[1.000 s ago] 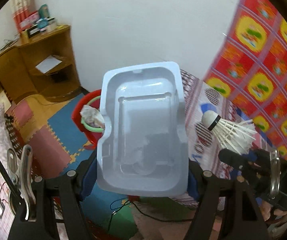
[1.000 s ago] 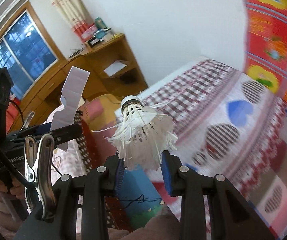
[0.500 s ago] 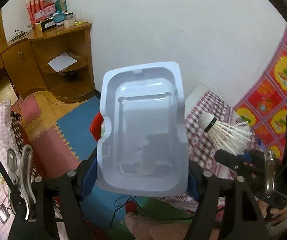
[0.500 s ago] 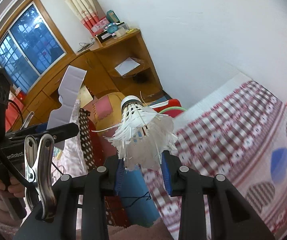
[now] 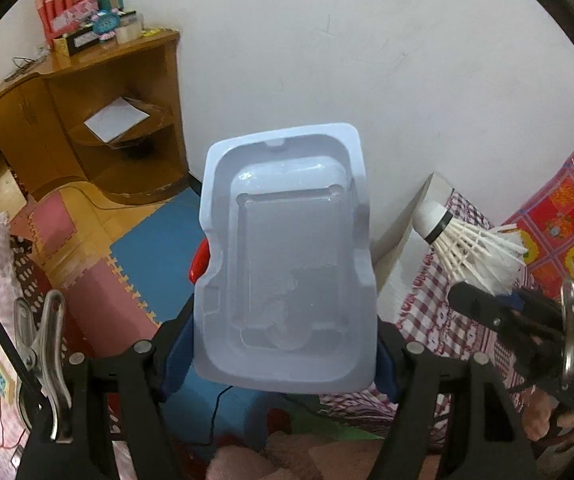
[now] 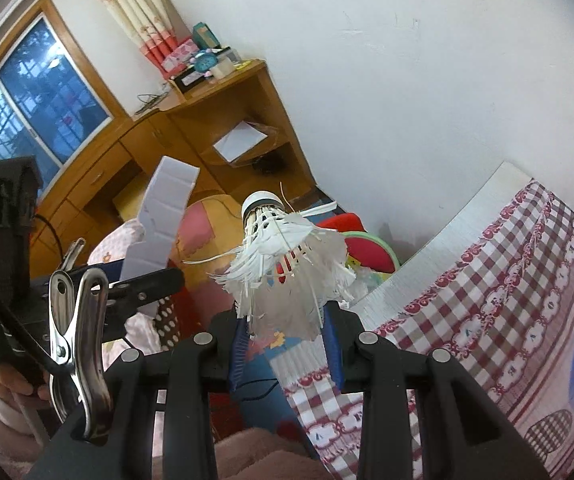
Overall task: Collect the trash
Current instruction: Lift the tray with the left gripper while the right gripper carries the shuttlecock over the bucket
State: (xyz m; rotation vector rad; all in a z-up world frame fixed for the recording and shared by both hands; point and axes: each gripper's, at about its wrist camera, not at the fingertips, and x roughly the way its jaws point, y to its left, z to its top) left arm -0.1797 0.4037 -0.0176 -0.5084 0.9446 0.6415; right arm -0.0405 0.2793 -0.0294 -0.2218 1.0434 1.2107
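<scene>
Left wrist view, plastic tray (image 5: 287, 264) pinched in left tool (image 5: 277, 354), shuttlecock (image 6: 287, 264) pinched in right tool (image 6: 287, 354).

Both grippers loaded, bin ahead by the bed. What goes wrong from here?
1. The plastic tray is pinched only at its lower edges by the left gripper; it stands tall and could twist or slip out.
2. The shuttlecock is held by frayed feathers in the right gripper, a soft, crushable grip.
3. The tray blocks most of the red bin in the left view, so a drop may miss.
</scene>
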